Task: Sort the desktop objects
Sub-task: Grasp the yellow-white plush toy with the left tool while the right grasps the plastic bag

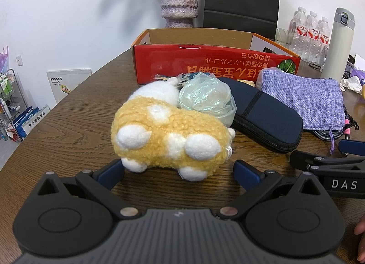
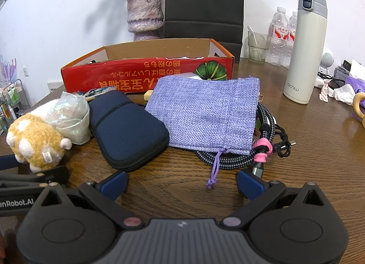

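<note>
With both grippers' fingers spread wide and empty, the left gripper (image 1: 179,172) faces the plush toy (image 1: 168,136), apparently to close around it for the red box (image 1: 214,65).

Counts on the table (image 2: 319,141): 1 red cardboard box (image 2: 146,74), 1 yellow-white plush toy (image 1: 168,136), 1 crumpled iridescent bag (image 1: 205,97), 1 navy zip case (image 2: 127,129), 1 purple woven drawstring pouch (image 2: 205,113), 1 braided cable bundle (image 2: 267,134), 1 white thermos (image 2: 305,52), 1 vase (image 2: 144,15), 1 black paper bag (image 2: 204,1), 1 glass (image 2: 257,47). Water bottles (image 1: 310,33): 3 in left view, only 2 visible in right view. Grippers: 2, left (image 1: 179,171) and right (image 2: 181,183)
</note>
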Demonstrator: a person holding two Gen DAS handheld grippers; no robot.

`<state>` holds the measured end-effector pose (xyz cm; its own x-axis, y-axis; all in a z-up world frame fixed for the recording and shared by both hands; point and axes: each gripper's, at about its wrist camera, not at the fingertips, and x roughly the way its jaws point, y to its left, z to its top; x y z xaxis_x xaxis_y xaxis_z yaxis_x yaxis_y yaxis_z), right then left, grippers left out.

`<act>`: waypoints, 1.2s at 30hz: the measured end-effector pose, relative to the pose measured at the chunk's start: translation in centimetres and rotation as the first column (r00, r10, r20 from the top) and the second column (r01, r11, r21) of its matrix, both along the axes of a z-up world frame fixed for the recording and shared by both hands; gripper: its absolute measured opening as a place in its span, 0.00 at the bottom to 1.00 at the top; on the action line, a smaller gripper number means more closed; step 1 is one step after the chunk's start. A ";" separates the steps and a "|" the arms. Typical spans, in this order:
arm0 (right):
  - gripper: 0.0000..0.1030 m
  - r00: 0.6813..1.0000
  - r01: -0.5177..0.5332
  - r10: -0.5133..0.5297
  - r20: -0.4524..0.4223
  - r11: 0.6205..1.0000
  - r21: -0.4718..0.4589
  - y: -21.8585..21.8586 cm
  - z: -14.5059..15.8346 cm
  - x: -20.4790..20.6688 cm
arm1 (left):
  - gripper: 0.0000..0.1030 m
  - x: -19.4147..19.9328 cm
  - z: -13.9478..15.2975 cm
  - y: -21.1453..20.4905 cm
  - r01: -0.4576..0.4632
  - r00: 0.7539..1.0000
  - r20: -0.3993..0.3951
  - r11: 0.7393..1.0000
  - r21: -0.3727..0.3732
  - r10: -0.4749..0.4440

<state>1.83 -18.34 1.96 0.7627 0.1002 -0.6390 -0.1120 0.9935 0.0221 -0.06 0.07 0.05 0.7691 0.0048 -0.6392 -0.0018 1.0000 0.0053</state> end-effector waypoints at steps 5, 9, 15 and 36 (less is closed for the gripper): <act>1.00 1.000 0.000 0.000 0.000 1.000 0.000 0.0 0.0 0.0 | 1.00 0.0 0.0 0.0 0.000 1.000 0.000 1.000 0.000 0.000; 1.00 1.000 0.000 0.000 0.000 1.000 -0.001 0.0 0.0 0.0 | 1.00 0.0 0.0 0.0 0.000 1.000 0.000 1.000 -0.001 0.000; 1.00 1.000 0.000 0.000 0.000 1.000 0.000 0.0 0.0 0.0 | 1.00 0.0 0.0 0.0 0.000 1.000 0.000 1.000 -0.001 0.000; 1.00 0.991 -0.111 0.100 0.091 0.984 0.136 -2.0 1.5 -3.0 | 1.00 -2.6 1.3 1.8 0.069 0.995 0.081 0.994 -0.089 -0.062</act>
